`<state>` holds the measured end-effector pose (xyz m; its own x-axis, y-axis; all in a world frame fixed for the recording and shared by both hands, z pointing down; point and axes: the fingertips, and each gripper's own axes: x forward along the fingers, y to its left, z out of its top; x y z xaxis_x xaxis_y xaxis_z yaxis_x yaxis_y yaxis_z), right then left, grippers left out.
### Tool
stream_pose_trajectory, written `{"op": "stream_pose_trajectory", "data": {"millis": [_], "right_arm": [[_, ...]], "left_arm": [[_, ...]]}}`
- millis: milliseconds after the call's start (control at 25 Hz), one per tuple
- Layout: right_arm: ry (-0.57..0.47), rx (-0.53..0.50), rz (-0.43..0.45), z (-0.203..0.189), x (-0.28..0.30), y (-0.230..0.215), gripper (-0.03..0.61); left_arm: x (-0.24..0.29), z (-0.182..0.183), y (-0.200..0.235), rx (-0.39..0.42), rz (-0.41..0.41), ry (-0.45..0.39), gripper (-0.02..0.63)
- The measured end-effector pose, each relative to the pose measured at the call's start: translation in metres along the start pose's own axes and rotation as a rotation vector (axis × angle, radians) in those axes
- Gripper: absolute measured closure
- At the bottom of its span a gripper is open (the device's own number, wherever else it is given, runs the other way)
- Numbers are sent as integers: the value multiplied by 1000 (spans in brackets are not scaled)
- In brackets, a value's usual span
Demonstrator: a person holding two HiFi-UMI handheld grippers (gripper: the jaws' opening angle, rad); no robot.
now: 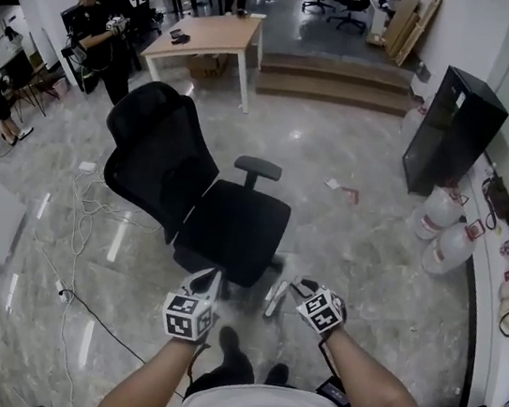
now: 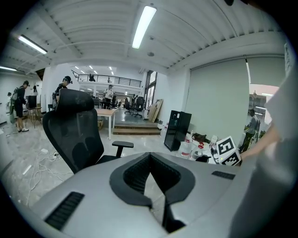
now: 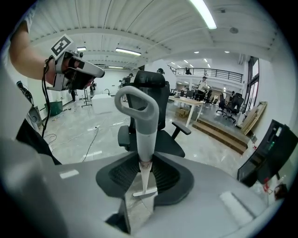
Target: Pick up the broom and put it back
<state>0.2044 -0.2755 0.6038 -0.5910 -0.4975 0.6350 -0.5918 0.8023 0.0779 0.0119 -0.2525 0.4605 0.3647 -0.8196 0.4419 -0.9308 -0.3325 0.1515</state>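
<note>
Your right tongs pinching broom by its grey handle, long axis running toward 12 o'clock, looped end pointing away toward black office chair, your left tongs pressed together, empty.

Bright, even indoor light came from ceiling tubes. The polished floor carried white glare patches. Both gripper views showed strong fisheye bending and dark, vignetted corners. The broom handle was sharp close to the lens; distant figures were soft.
</note>
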Motion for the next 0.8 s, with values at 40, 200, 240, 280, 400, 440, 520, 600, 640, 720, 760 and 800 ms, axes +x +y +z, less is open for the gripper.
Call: {"op": "stream_pose_trajectory", "data": {"millis": [40,200,240,280,400,440,520,600,640,720,760,800], "right_arm": [[-2,-6,-4,6,5,-4,488],[3,-27,-20,31,30,-26,488],[11,-28,-25,38,36,-32,488],[22,-31,-27,44,45,-39,488],[73,-61,-11,63,84,-56,488],[95,-74,1,68,101,-57,488],[140,-91,26,78,141,-55,488],[180,-97,46,86,179,-55,488],[193,-97,55,92,198,-54,488],[213,-106,77,109,235,-49,488],[225,-115,90,118,253,-47,488],[238,-121,103,126,269,-44,488]], "left_arm": [[6,3,3,-1,-3,-3,608],[37,14,21,0,-24,-4,609],[47,16,25,0,-33,-2,609],[57,19,30,-4,-42,-1,609],[85,34,50,-29,-64,-15,607],[93,39,60,-31,-71,-18,609],[110,47,84,-34,-83,-14,607],[126,52,109,-53,-89,-6,607],[131,54,120,-66,-92,-1,609],[138,56,143,-83,-96,6,609],[141,57,155,-87,-95,10,609],[143,59,167,-92,-92,13,607]]}}
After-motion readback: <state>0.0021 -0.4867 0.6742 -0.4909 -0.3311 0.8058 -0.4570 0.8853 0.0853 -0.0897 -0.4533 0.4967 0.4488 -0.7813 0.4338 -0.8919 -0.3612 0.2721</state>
